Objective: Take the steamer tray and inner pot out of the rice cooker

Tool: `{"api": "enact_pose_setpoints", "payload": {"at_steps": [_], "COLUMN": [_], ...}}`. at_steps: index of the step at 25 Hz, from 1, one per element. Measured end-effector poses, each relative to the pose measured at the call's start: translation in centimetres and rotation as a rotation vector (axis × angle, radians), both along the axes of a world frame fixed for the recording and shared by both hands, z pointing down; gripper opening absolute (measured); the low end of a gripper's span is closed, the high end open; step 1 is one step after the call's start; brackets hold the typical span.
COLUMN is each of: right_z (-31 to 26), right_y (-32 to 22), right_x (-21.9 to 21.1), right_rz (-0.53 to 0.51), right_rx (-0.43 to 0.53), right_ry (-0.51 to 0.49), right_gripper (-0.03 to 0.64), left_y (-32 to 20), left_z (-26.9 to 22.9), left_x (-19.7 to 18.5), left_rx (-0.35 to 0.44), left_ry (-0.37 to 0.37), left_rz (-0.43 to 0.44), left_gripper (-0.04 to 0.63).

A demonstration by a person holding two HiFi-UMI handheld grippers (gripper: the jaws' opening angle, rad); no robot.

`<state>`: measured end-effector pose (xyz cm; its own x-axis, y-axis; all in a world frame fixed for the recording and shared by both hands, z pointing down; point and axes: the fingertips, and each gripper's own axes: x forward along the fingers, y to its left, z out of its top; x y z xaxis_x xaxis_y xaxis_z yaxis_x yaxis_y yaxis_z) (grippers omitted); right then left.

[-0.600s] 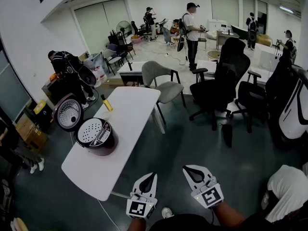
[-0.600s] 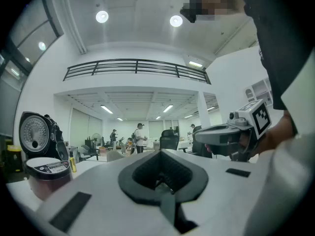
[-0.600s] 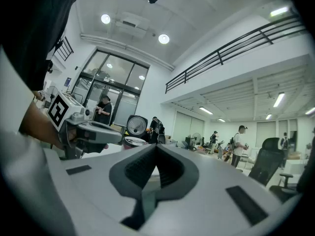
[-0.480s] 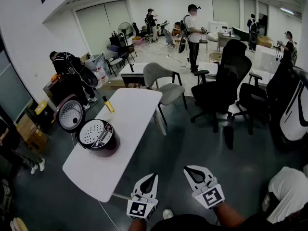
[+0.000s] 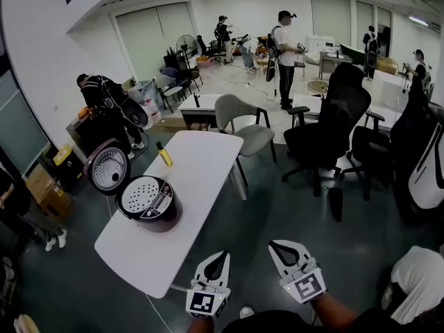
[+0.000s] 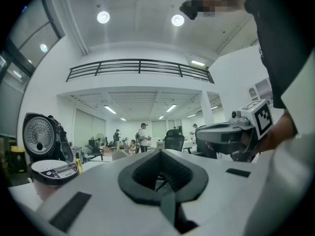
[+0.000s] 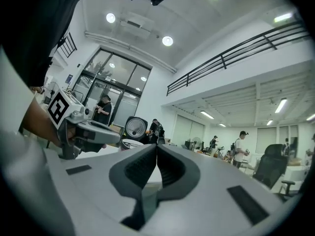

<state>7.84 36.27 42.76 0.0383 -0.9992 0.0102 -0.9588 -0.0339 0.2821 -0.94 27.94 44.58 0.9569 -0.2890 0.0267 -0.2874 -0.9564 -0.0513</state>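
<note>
Metal perforated steamer tray [image 5: 141, 194] sat in the dark round rice cooker [image 5: 166, 220]; prob. light, stiff, so grab the rim. Left gripper [image 5: 221, 255] & right gripper [image 5: 272, 245] were clenched, empty, well apart from it.

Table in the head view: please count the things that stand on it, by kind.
rice cooker: 1
yellow bottle: 1
total on the table: 2
</note>
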Motion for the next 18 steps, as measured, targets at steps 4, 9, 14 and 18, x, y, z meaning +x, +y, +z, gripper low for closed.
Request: {"api": "enact_pose_setpoints", "payload": {"at_steps": [4,9,14,18], "right_z": [-0.2,0.0,-0.6,-1.1], "right_y": [-2.4,-5.6,-7.3,-9.3], "right_x": [-0.8,-1.0,-0.7,-0.4], "right_rz": [-0.014,0.056,0.119,0.110], "right_rx": [0.032,0.074,0.107,0.109], "right_ry": [-0.033,-0.042,-0.046,-0.036], "right_gripper": [0.171,0.539,0.594,0.594], "left_y": [-2.5,-5.9,-8.3,-10.4], "left_z": [-0.1,0.8,1.3,1.0], "left_x": [-1.0,-2.4,-3.3,-3.6], "left_rx": [-0.014,-0.054,-0.061,-0.059], "left_ry": [0.014,0.025,0.038,0.033], "left_rz": [-0.022,-0.059,-0.088,-0.110], "left_gripper": [0.131,0.556,0.595,0.594]}}
